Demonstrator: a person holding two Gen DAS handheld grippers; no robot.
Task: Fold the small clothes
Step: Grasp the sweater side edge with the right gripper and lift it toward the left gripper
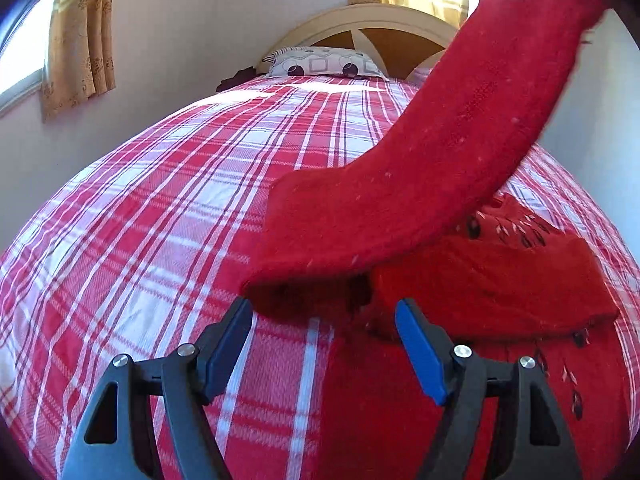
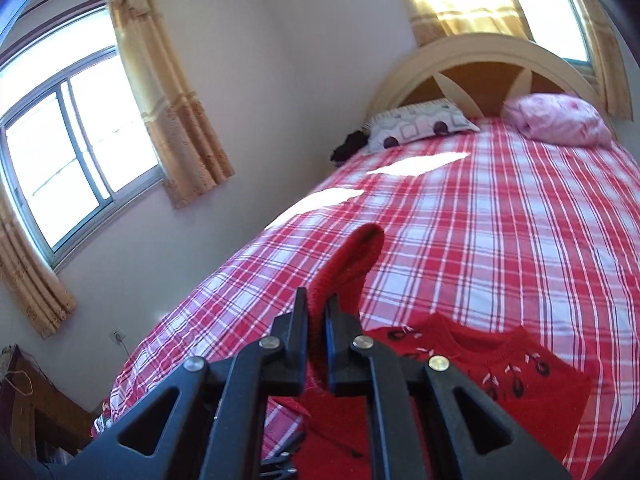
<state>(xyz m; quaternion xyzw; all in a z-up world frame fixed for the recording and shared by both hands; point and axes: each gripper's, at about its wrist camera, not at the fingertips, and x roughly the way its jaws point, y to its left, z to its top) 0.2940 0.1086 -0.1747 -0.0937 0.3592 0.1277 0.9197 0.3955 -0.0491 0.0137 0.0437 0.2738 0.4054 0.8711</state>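
A small red knitted sweater (image 1: 500, 280) with dark embroidered flowers lies on the red-and-white plaid bedspread (image 1: 160, 200). One red sleeve (image 1: 460, 140) is lifted and stretches up toward the upper right in the left wrist view. My left gripper (image 1: 324, 312) is open, low over the bed, its fingertips just short of the sleeve's base. My right gripper (image 2: 318, 308) is shut on the sleeve's ribbed cuff (image 2: 352, 264) and holds it above the sweater body (image 2: 500, 376).
A patterned pillow (image 2: 416, 124) and a pink pillow (image 2: 556, 118) lie at the cream headboard (image 2: 480, 52). A dark item (image 2: 348, 144) sits beside the patterned pillow. A wall with a curtained window (image 2: 72, 152) runs along the bed's left side. Wooden furniture (image 2: 24, 408) stands lower left.
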